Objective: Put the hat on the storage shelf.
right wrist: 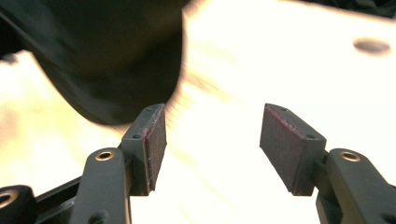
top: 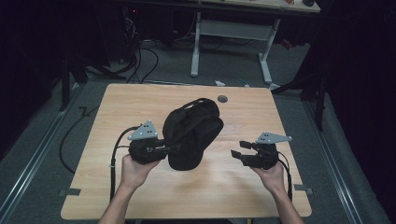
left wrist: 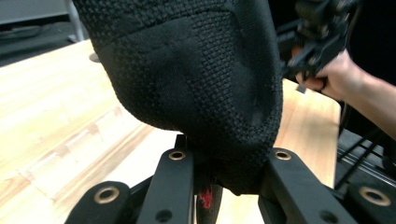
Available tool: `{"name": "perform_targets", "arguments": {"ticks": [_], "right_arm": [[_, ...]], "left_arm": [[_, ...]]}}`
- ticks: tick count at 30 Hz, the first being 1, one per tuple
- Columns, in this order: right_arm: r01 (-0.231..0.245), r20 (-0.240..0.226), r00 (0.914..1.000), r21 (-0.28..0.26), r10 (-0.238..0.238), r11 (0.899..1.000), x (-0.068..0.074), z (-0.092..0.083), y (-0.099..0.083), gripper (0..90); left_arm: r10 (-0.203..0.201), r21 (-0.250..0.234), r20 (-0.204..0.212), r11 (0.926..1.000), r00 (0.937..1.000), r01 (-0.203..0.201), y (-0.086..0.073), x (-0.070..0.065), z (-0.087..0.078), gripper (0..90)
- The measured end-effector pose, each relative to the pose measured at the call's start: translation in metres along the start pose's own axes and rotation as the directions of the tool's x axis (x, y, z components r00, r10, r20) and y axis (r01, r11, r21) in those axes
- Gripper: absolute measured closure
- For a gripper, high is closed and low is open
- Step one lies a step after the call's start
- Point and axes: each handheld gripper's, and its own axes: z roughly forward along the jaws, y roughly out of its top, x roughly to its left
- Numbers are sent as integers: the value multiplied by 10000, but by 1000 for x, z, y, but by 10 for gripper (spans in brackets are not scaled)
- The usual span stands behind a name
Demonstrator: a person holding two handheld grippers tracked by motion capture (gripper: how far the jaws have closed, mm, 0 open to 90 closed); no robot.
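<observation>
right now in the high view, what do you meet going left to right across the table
left gripper, shut on the black bag's edge → black bag → right gripper, open with nothing between its pads

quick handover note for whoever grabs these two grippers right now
Left hand-held gripper: shut on the edge of the black bag, holding its near left side.
Right hand-held gripper: open, nothing between its pads, apart from the bag on its right.
Bag: a slumped heap at the middle of the wooden table, strap looped over its top.
Done: one grip, on the left side.
Left: probably bring the right gripper in to take the bag's other side, then go on handling it.
</observation>
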Motion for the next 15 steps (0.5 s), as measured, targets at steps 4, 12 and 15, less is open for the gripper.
{"name": "perform_targets", "arguments": {"ticks": [4, 12, 15], "right_arm": [[-343, 696, 9971, 417, 314, 9985, -10, 9, -19, 419], [-1001, 2265, 9709, 874, 780, 9911, -27, 24, -53, 418], [-1098, 2864, 9552, 1092, 745, 9879, -30, 28, -62, 411]], "left_arm": [[-30, -423, -155, 9991, 9999, 24, 4, 0, 0, 794], [-90, -1223, -546, 9925, 9985, 23, 14, 4, 0, 793], [-168, -1460, -661, 9893, 9977, 70, 17, 7, 0, 792]]}}
